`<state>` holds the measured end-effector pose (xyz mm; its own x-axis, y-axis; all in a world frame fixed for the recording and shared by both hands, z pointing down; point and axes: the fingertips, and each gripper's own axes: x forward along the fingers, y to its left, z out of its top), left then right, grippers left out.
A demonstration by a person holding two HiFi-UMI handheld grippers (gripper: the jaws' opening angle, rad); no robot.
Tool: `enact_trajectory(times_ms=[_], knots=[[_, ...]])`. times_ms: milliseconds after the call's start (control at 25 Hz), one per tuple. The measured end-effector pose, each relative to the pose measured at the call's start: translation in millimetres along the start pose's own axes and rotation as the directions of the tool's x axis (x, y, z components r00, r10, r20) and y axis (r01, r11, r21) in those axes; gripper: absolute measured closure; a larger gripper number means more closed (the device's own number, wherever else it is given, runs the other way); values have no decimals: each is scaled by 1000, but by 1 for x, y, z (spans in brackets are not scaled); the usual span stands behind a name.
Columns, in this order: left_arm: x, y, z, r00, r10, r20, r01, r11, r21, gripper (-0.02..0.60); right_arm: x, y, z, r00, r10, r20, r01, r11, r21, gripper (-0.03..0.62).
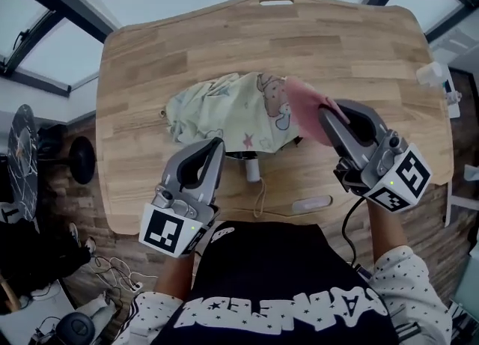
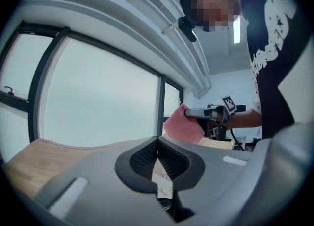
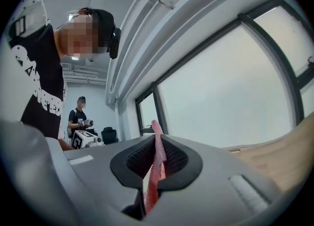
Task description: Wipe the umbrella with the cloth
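Pink cloth (image 1: pixel 303 105) is clamped in the right gripper (image 1: pixel 329 110). The right gripper view shows both jaws pressed on it, a narrow fold running up the slit and standing proud of the tips. The cloth hangs over the right end of the umbrella (image 1: pixel 224 108), which lies folded near the middle of the wooden table (image 1: pixel 337 44), its pale printed canopy bunched and its dark handle end and cord loop (image 1: pixel 262 200) pointing toward the person. Whether cloth and canopy touch cannot be determined. The left gripper (image 1: pixel 215 143) sits at the umbrella's near edge, left of the handle. Its own view shows the jaws brought fully together. A sliver of printed fabric is visible in the gap below the pads, but whether it is pinched cannot be determined. Both grippers point roughly level. A second person (image 3: pixel 81 116) stands in the background of the right gripper view.
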<state>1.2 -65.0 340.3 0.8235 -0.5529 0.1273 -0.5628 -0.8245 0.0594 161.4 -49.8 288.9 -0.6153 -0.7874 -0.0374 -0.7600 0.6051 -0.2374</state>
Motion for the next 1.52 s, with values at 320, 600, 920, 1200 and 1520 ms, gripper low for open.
enact_trajectory(times_ms=[320,600,920,1200,1520], knots=[[7,-26,29,994,-78,77,75,996,38,580,-23,-2,27,999,-30,-29,29,999,-46,569],[12,-23,32,994,-62,88,58,997,43,580,-29,-5,27,999,-32,-43,30,999,-38,569],[14,-24,35,994,-50,97,46,998,37,580,-28,-2,30,999,-27,-36,26,999,-29,569],[11,-23,39,994,-32,105,29,999,30,580,-20,12,23,998,-4,-57,1,999,-43,571],[6,-16,41,994,-14,112,12,1000,19,580,-12,17,22,998,-16,-57,13,999,-51,571]])
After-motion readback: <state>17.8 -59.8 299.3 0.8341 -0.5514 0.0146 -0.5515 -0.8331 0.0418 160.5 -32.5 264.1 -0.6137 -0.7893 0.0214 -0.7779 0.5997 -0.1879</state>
